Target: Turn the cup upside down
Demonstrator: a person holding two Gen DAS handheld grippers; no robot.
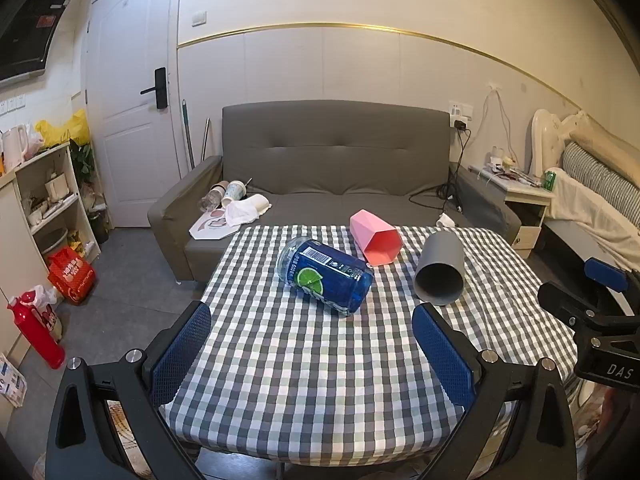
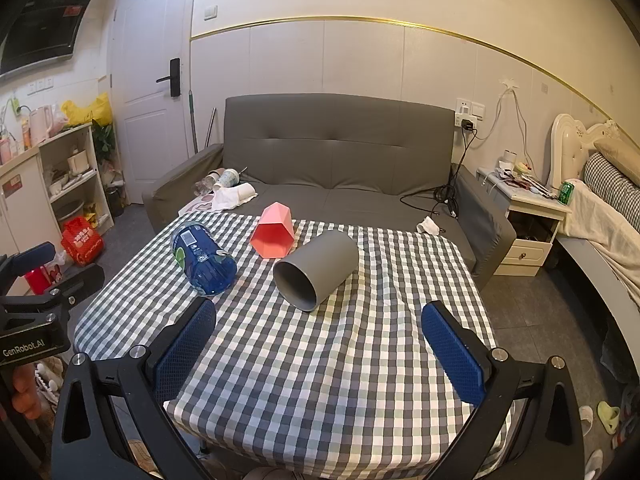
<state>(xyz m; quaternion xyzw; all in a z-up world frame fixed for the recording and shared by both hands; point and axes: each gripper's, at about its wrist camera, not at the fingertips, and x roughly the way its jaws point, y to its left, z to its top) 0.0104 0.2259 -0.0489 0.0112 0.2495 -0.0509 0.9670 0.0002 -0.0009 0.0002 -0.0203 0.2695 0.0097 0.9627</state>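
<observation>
Lying on their sides on the worktop (image 1: pixel 312 392), which is covered with a grey, white and pale green checked cloth, are three containers. The plain grey cylindrical cup (image 2: pixel 316 270) rests with its open mouth turned toward the near edge and slightly to the left in the right wrist view; in the left wrist view the same grey cup (image 1: pixel 440 270) sits toward the right side of the cloth. Just beyond it, the pink faceted plastic cup (image 2: pixel 274 236) lies with its open mouth facing the cameras, its closed end pointing toward the grey sofa (image 2: pixel 336 152) behind the worktop. The clear blue plastic jar with a lime label (image 1: pixel 326 280) lies tilted across the middle of the cloth in the left wrist view, near the pink cup (image 1: pixel 376 242) but apart from it.

The left tool (image 1: pixel 312 354) hovers over the near part of the worktop with its blue-padded fingers spread wide and nothing between them; the jar lies ahead of the gap. The right tool (image 2: pixel 318 350) is likewise spread wide and holds nothing, with the grey cup ahead of its gap and well clear of both pads. Each tool shows at the edge of the other's view, the two held side by side and apart.
</observation>
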